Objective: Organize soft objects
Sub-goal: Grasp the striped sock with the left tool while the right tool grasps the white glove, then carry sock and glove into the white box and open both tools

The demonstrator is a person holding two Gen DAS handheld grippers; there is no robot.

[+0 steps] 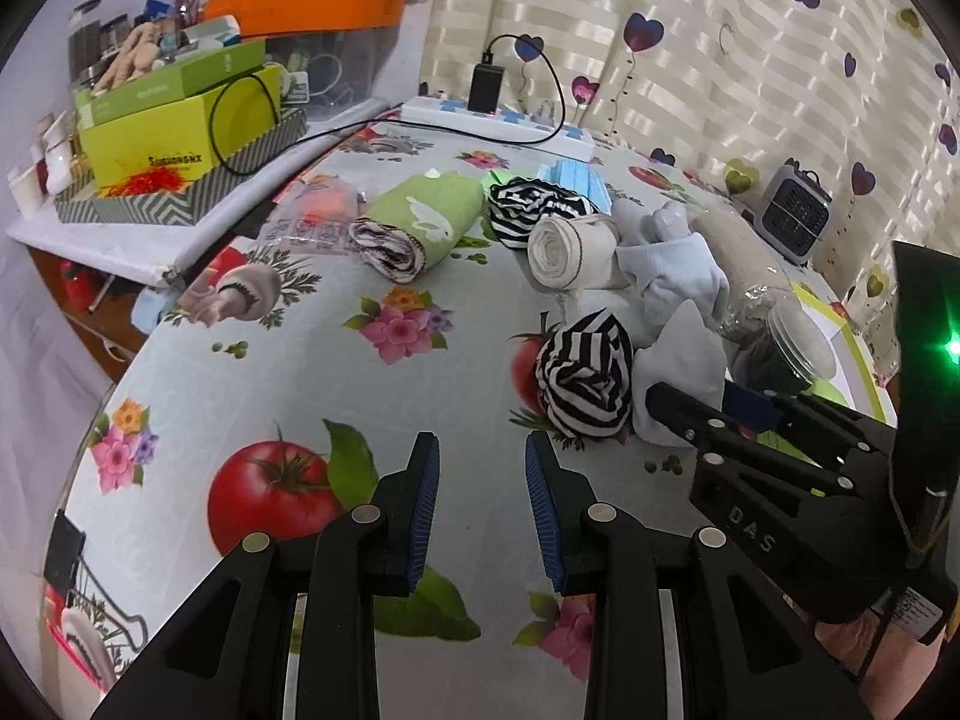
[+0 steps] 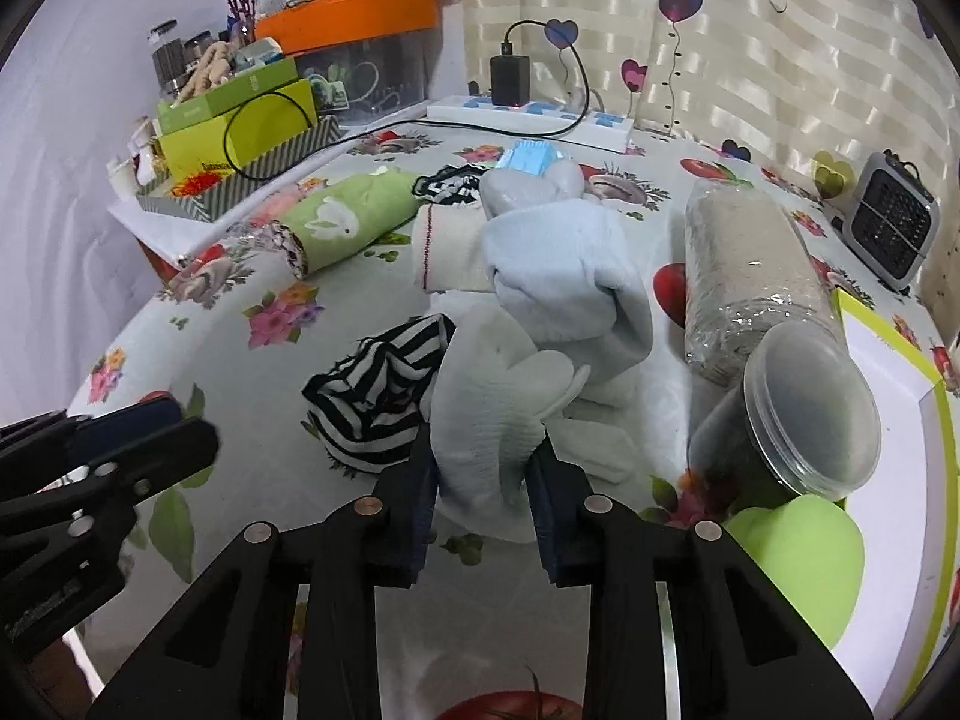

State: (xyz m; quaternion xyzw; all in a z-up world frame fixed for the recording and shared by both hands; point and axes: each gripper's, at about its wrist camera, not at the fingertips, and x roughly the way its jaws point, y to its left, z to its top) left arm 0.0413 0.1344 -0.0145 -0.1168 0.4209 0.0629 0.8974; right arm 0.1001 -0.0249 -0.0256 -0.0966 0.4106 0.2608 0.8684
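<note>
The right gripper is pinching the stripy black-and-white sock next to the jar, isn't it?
Not quite. The right gripper is pinching the pale blue sock, not the stripy black-and-white sock, which lies untouched just to its left. The right wrist view shows the pads pressing on the blue fabric. The jar is indeed close by, on the other side.

On the table we see a striped bundle nearest, a pale sock touching its right side. Two jars lie right of that. Farther off, a rolled towel lies left, a power strip along the far edge.
</note>
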